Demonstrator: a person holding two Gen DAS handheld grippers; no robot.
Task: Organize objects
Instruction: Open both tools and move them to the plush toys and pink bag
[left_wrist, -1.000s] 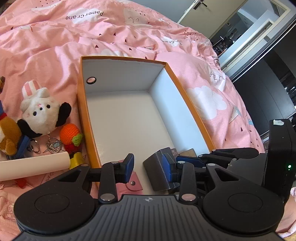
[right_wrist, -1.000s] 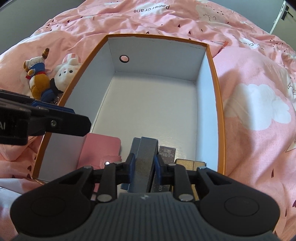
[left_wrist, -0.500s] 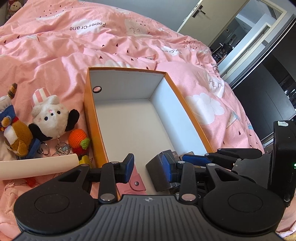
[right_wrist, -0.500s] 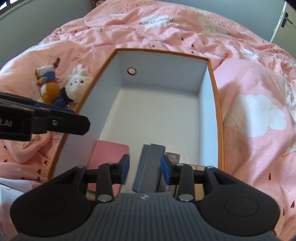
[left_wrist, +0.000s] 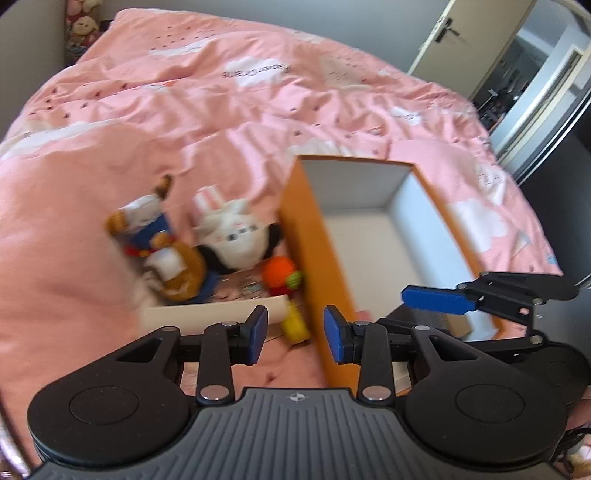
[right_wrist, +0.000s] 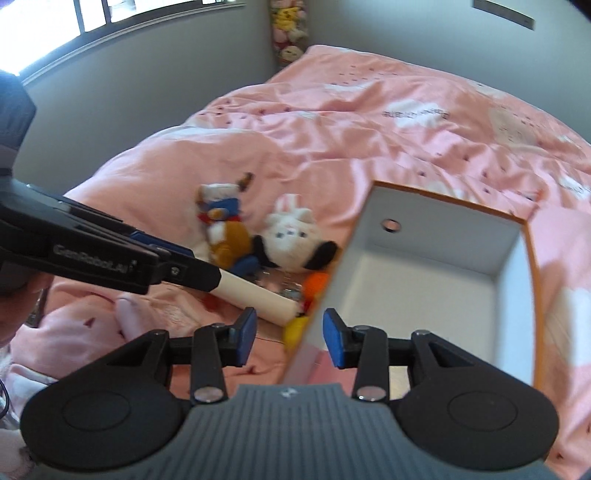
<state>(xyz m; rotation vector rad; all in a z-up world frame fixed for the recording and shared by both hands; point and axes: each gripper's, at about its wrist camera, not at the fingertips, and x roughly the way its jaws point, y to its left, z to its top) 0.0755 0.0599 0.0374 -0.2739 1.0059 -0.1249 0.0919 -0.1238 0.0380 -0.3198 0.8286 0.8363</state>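
left wrist view:
left gripper (left_wrist: 295, 329): fingers apart, nothing held, hovering over orange box's left wall near its near-left corner.
box (left_wrist: 317, 266): orange outside, white inside, on pink duvet (left_wrist: 184, 122); far part of floor bare; near end hidden behind grippers.
right gripper (left_wrist: 436, 300): in from right over box's near-right corner; one blue pad visible, looks empty.
loose items: outside box, along its left wall: white bunny plush (left_wrist: 236, 232), bear plush (left_wrist: 162, 243), orange knitted toy (left_wrist: 282, 271), white roll (left_wrist: 210, 312), yellow piece (left_wrist: 293, 325). Blurred, details unclear.

right wrist view:
right gripper (right_wrist: 290, 338): fingers apart, empty, straddling box's (right_wrist: 436, 280) left wall near its near-left corner.
left gripper (right_wrist: 181, 271): in from left, above white roll (right_wrist: 258, 297); cannot tell gap from this side.
plush pile: bunny (right_wrist: 291, 230) and bear (right_wrist: 221, 229) just beside box's left wall.

step, judged: reaching for next loose item, roll or orange toy likely.
how to do well: clear box wall first, drop onto roll mid-length, pads across its width; close gently, likely crushable. Keep keyrings near toy from snagging. Place toward box's bare far end.
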